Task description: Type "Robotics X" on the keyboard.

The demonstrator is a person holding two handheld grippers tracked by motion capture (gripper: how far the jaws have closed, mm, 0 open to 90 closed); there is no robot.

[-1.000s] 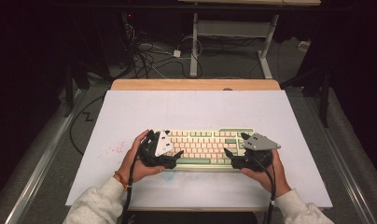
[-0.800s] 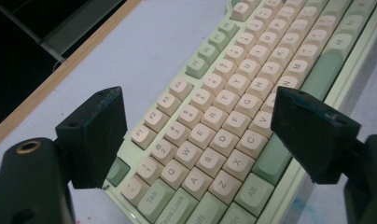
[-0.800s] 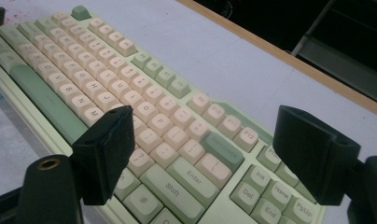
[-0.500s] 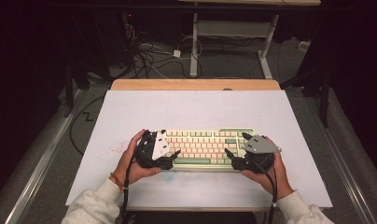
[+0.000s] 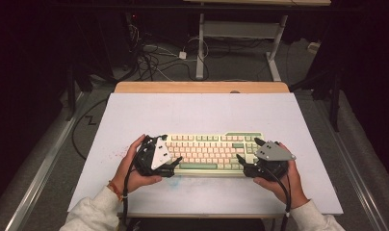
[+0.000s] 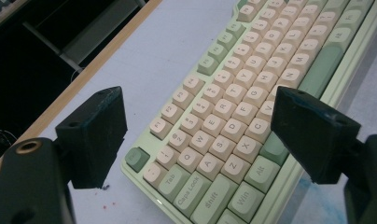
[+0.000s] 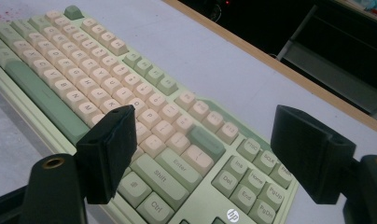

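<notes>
A pale green keyboard (image 5: 209,151) with cream keys lies flat on the white mat, near the front edge. My left gripper (image 5: 175,163) is at its left end, held in a hand. In the left gripper view this gripper (image 6: 196,107) stands open, its black jaws straddling the left key rows of the keyboard (image 6: 252,79). At the keyboard's right end is my right gripper (image 5: 241,163) with its grey plate on top. The right gripper view shows that gripper (image 7: 207,116) open too, jaws wide over the Enter side of the keyboard (image 7: 84,70). Neither holds anything.
The white mat (image 5: 202,115) covers a table with a wooden far edge (image 5: 202,87). Small red specks (image 5: 116,155) mark the mat left of the keyboard. Beyond the table, cables (image 5: 154,57) lie on the floor beside a white desk frame (image 5: 200,48).
Both grippers have drawn slightly outward toward the keyboard's ends. The keyboard has stayed where it was.
</notes>
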